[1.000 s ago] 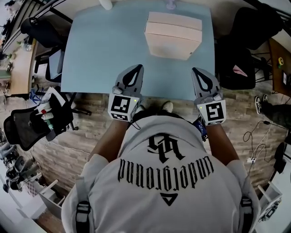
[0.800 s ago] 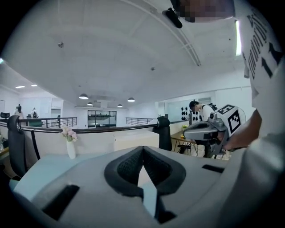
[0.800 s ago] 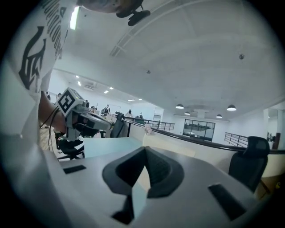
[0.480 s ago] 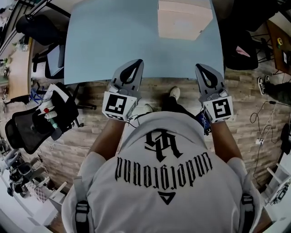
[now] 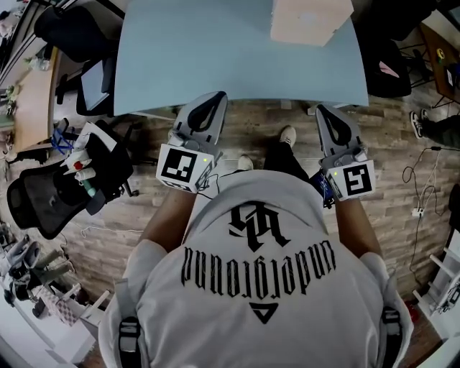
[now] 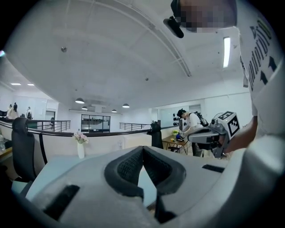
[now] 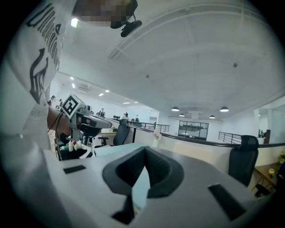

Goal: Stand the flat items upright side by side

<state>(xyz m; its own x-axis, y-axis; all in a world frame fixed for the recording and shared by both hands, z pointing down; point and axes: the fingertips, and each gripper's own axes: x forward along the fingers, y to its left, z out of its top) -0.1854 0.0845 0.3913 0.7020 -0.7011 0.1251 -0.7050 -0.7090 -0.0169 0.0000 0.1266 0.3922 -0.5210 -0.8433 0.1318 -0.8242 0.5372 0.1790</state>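
1. Both tools have backed off. A second ago the left tool (image 5: 214, 97) and right tool (image 5: 325, 110) sat over the near edge of the table (image 5: 215, 57); now both are over the floor (image 5: 402, 151), clear of the table
2. Both tools are fully closed, tips meeting, nothing between them
3. The beige stack of flat items (image 5: 310, 18) is at the far right of the table, well apart from both tools
4. My read: no handling is under way, and I can't say whether the task is finished or not yet begun
5. The top edge of the head view cuts off the stack, so item count and upright/flat are unclear. Neither gripper view shows it, only table surface past the tips
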